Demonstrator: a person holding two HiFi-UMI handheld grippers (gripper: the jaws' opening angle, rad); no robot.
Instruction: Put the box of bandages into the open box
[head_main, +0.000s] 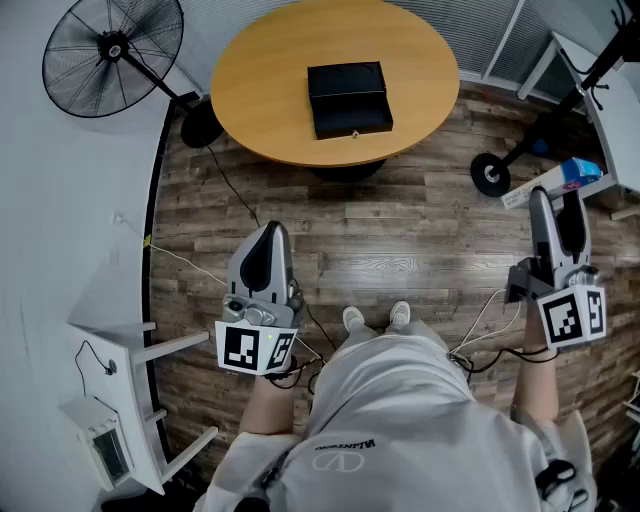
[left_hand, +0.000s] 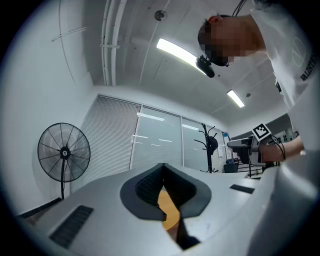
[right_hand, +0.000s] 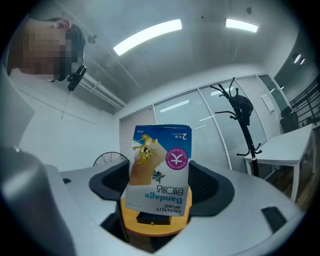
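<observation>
The black box (head_main: 347, 98) lies open on the round wooden table (head_main: 260, 80) ahead of me; in the right gripper view the black box (right_hand: 150, 219) shows low between the jaws. My right gripper (head_main: 556, 197), at the right and well short of the table, is shut on the blue and white box of bandages (head_main: 566, 177). That box of bandages (right_hand: 160, 172) stands upright between the pads and fills the middle of the right gripper (right_hand: 160, 187) view. My left gripper (head_main: 264, 243) hangs over the floor at the left, shut and holding nothing; a sliver of table (left_hand: 168, 209) shows past its jaws.
A standing fan (head_main: 112, 45) is at the far left beside the table. A white shelf unit (head_main: 120, 400) stands at the lower left. A coat stand's base (head_main: 490, 175) and a white desk (head_main: 612, 95) are at the right. Cables (head_main: 225, 180) trail over the wooden floor.
</observation>
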